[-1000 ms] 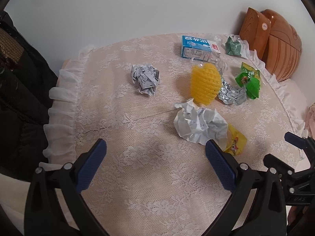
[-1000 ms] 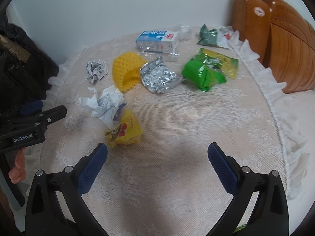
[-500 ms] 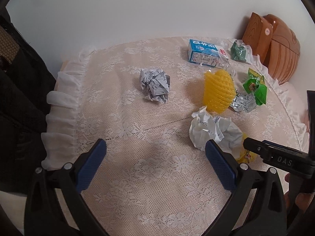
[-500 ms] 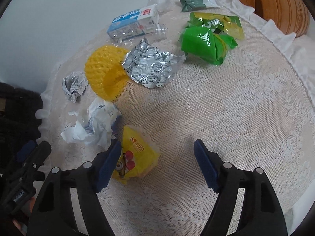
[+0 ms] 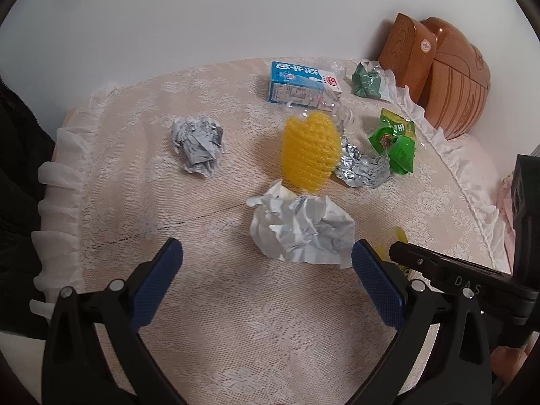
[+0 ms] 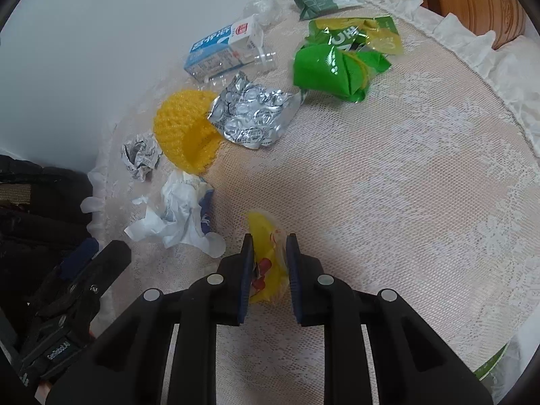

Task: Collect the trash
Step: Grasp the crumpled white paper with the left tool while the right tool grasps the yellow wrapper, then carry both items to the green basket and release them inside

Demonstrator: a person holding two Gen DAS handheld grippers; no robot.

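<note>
On the lace-covered table [image 6: 388,175], your right gripper [image 6: 270,263] is clamped tight on the yellow snack wrapper [image 6: 266,253]; both blue pads press its sides and the wrapper sticks out a bit past the tips, toward the far trash. Your left gripper [image 5: 266,263] is spread wide with nothing between the fingers. The white crumpled paper [image 5: 300,233] lies just ahead of it, nearer the right finger [image 5: 374,280], whose tip is just beside the paper's edge; can't tell if they touch. In the left wrist view the right tool's black body [image 5: 455,276] comes in from the right, just behind that finger, and a sliver of the yellow wrapper shows past it.

Farther out from both tools: newsprint ball [image 5: 199,145] to the left, well apart from the left gripper. Yellow foam net [image 5: 310,150] behind the white paper, with the silver blister foil [image 5: 361,168] touching its right side. Green snack bag [image 5: 395,141] just right of the foil. Blue-and-white milk carton [image 5: 300,86] at the back, clear crushed plastic against it. Dark green wrapper [image 5: 368,81] at the far right edge by the ruffle, next to the brown wooden piece [image 5: 442,77].
</note>
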